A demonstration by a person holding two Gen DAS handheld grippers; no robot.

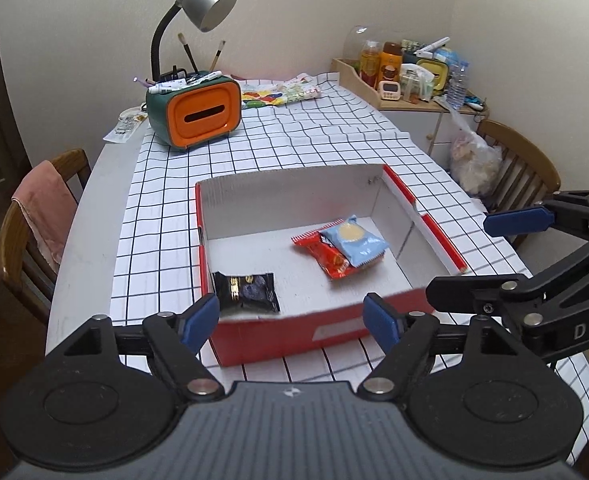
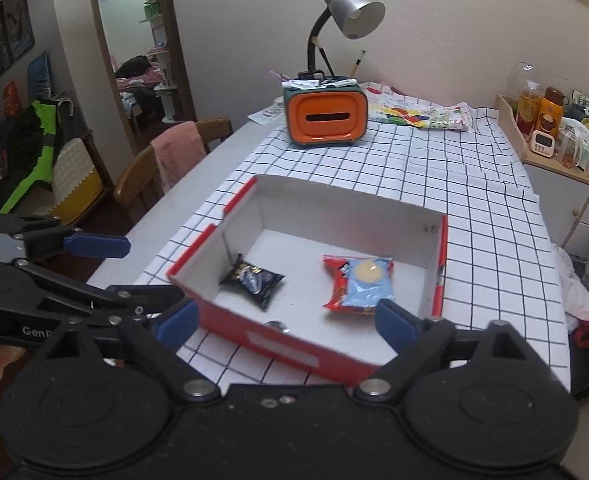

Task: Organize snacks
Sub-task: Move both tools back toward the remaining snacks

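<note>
The surface (image 1: 254, 148) is long and covered by a white cloth with a black grid, with a wooden chair (image 1: 34, 224) draped in pink fabric at its side. Near the front edge sits an open red box (image 1: 326, 332) with white inner walls, the biggest of the task's things. Well behind it, toward the far end, stands an orange and green desk organiser (image 1: 198, 114) stuffed with pens and brushes, with a silver gooseneck lamp (image 1: 202, 0) rising over it and a colourful printed cloth (image 1: 278, 94) lying just beside it. The left gripper (image 1: 290, 318) hovers over the box's near wall with its blue-padded jaws spread and nothing between them. The right gripper (image 2: 284, 320) hangs above the same near wall, its jaws standing wide apart and empty too. Inside the box, on its white floor, a red snack packet (image 1: 326, 258) lies toward the right side in the left wrist view, with a light blue snack packet (image 1: 354, 242) resting on top of it, partly overlapping. A black snack packet (image 1: 246, 292) lies apart from these two, close to the near left corner of the box.
</note>
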